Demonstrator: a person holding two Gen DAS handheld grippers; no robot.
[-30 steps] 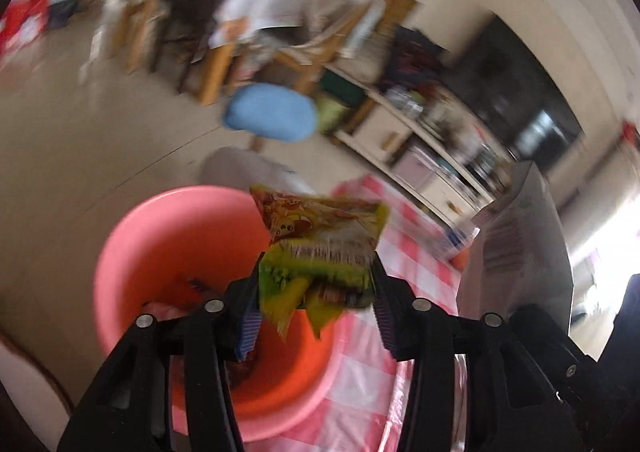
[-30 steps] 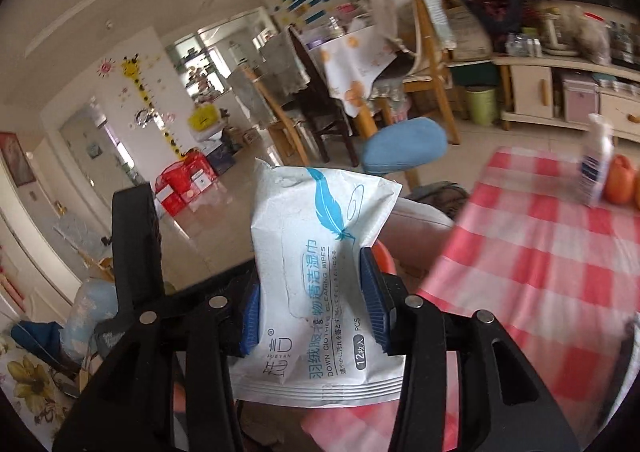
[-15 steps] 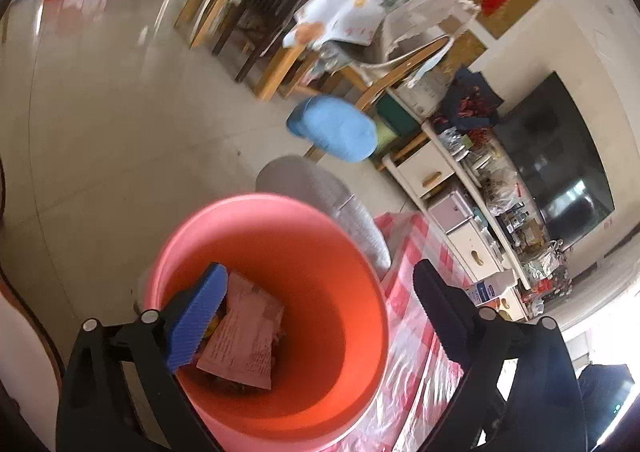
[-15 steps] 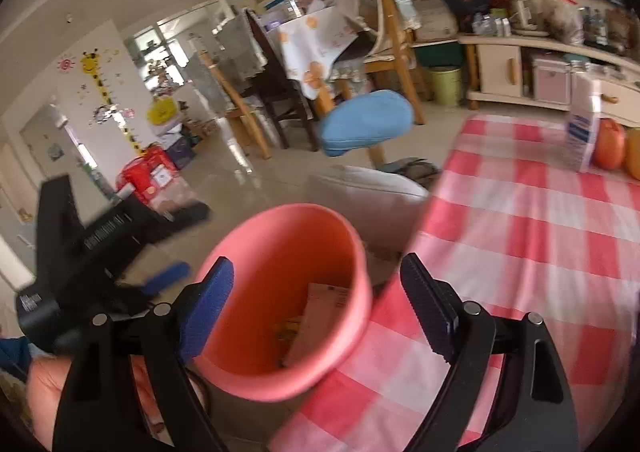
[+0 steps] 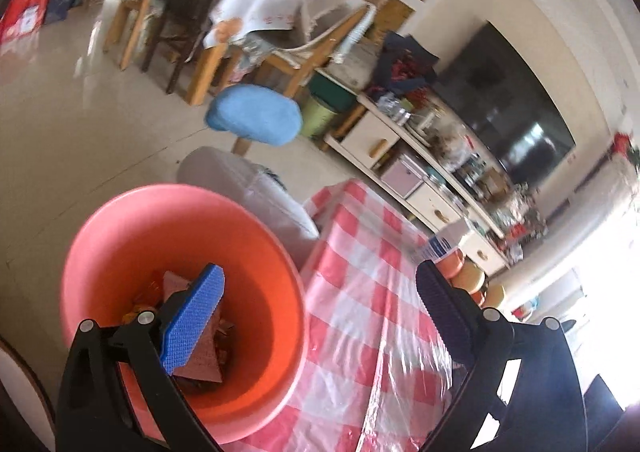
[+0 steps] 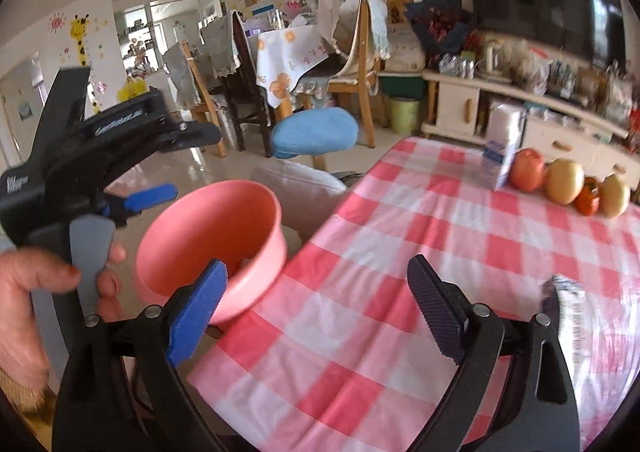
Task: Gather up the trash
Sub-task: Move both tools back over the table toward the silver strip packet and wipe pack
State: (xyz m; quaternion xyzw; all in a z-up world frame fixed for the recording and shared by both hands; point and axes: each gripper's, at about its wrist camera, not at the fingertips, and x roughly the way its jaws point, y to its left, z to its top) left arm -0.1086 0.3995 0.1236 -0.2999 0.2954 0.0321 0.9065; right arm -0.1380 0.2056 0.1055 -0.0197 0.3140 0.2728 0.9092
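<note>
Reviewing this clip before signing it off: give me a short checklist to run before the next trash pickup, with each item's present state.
1. Left gripper empty, jaws just opened: ok.
2. Right gripper empty, jaws just opened: ok.
3. Dropped trash lies inside the pink bin: ok.
4. Bin upright beside the checked tablecloth: ok.
5. Next piece, a silvery wrapper at the right edge: blurred, cannot tell.

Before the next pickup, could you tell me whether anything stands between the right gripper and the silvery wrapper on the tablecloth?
Nothing visible does: the right gripper is open and empty, and only bare checked tablecloth lies between it and the silvery wrapper.
</note>
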